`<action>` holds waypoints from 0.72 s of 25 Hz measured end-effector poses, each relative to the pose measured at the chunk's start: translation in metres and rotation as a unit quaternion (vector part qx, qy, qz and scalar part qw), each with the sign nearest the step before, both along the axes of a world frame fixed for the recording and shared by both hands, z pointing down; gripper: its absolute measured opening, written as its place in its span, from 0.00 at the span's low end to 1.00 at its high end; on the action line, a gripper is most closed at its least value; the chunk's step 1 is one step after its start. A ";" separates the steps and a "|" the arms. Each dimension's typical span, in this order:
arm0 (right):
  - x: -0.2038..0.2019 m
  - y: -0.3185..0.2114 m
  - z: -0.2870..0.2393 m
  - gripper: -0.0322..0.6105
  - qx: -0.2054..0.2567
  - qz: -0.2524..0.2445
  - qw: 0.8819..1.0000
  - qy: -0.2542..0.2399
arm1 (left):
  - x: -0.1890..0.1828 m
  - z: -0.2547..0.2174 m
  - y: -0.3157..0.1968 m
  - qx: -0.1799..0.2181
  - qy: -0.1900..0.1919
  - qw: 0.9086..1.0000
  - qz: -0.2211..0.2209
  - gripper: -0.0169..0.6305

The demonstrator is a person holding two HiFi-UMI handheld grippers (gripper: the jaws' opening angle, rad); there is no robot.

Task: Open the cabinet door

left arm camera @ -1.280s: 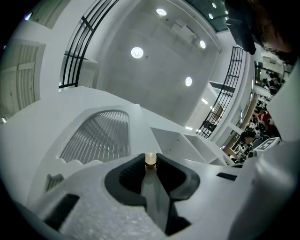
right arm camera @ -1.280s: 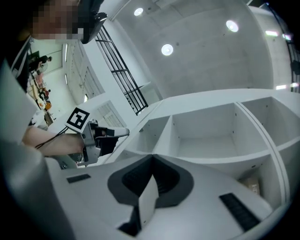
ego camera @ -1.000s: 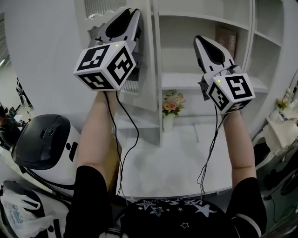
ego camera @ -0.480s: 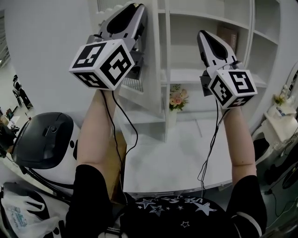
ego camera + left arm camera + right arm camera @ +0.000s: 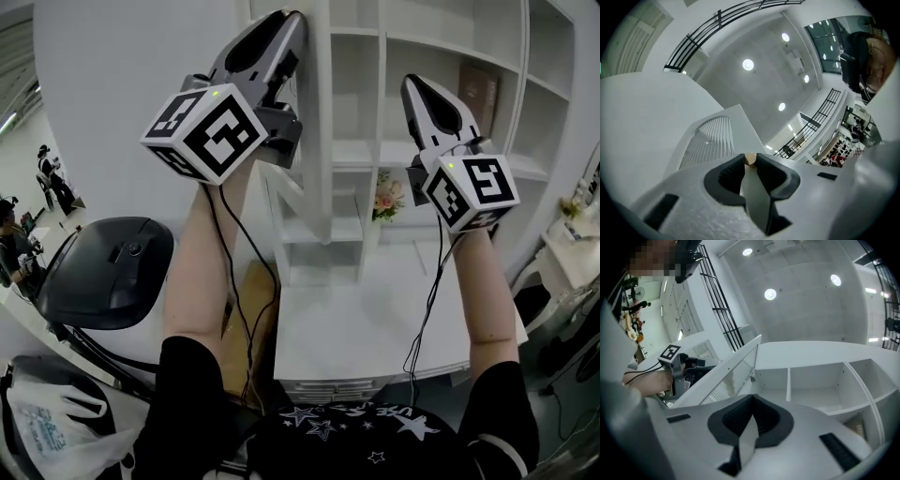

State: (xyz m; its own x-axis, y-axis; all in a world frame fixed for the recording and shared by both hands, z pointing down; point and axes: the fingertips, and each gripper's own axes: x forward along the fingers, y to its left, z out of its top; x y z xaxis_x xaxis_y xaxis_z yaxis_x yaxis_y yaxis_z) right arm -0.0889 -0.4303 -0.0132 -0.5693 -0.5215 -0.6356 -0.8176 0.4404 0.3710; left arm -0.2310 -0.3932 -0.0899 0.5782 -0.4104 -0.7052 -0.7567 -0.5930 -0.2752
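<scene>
Left claw [image 5: 281, 23] is pinched tight on the small tan knob [image 5: 750, 160] of the cabinet door [image 5: 710, 140], which stands wide open, left of the shelves [image 5: 386, 94]. It looks a light, stiff, free-swinging panel, and the knob is the best hold. Right claw [image 5: 751, 418] is closed, empty.

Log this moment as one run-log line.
left gripper: shut on door knob | cabinet door: open, angled away from shelves | right gripper: shut, empty

White cabinet shelves [image 5: 361, 153]: flowers [image 5: 385, 199] on lower lvl, brown box [image 5: 478, 94] upper rt.
</scene>
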 end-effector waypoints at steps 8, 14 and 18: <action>-0.048 0.042 0.017 0.06 -0.018 -0.013 1.000 -0.004 | -0.061 -0.001 0.025 -0.025 0.032 0.999 0.028 0.17; -0.084 0.051 0.037 0.06 -0.034 -0.024 0.999 0.030 | -0.083 0.000 0.030 -0.025 0.050 0.998 0.001 0.18; -0.098 0.053 0.043 0.06 -0.041 -0.035 0.998 0.036 | -0.101 0.001 0.034 -0.016 0.057 0.998 -0.026 0.17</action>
